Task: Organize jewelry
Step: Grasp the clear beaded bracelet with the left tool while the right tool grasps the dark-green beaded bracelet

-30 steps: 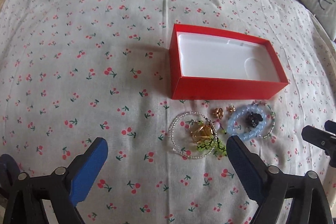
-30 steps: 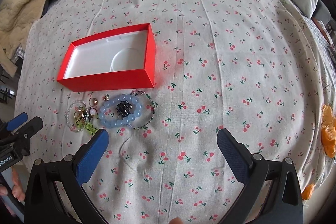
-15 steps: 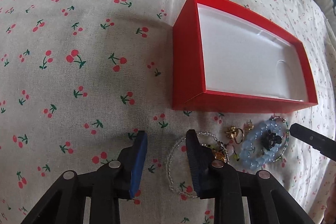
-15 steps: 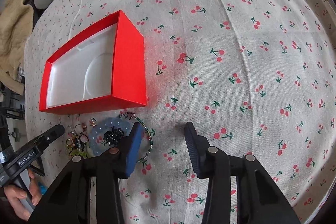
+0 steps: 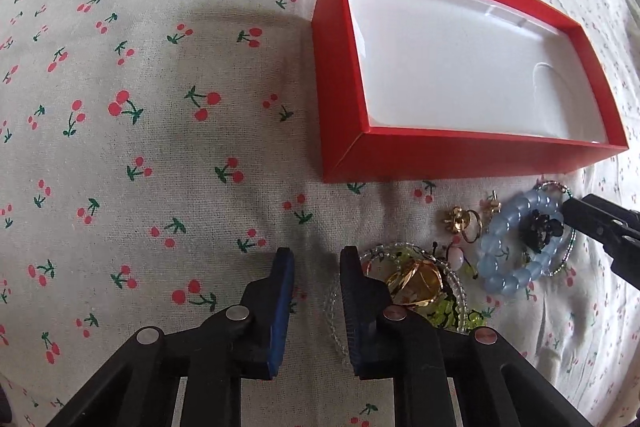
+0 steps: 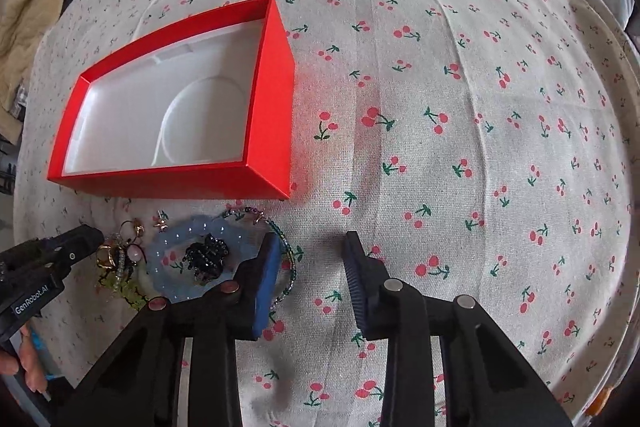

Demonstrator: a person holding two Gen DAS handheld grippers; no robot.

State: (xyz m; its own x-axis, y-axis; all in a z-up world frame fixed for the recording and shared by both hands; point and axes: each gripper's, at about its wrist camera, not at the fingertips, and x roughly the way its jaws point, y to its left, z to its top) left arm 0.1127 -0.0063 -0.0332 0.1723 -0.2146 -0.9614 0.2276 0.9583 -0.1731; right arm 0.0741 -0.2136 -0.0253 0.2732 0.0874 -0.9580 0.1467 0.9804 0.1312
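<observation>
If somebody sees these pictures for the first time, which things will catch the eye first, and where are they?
First comes the open red box with its bare white inside, lying on the cherry-print cloth. Just in front of its near wall lies a small heap of jewelry, where the pale blue bead bracelet ringing a black clip stands out.

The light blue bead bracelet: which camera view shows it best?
The left wrist view: the light blue bead bracelet shows almost as a whole ring, only the other gripper's tip touching its edge. In the right wrist view a gripper finger hides its right side.
</observation>
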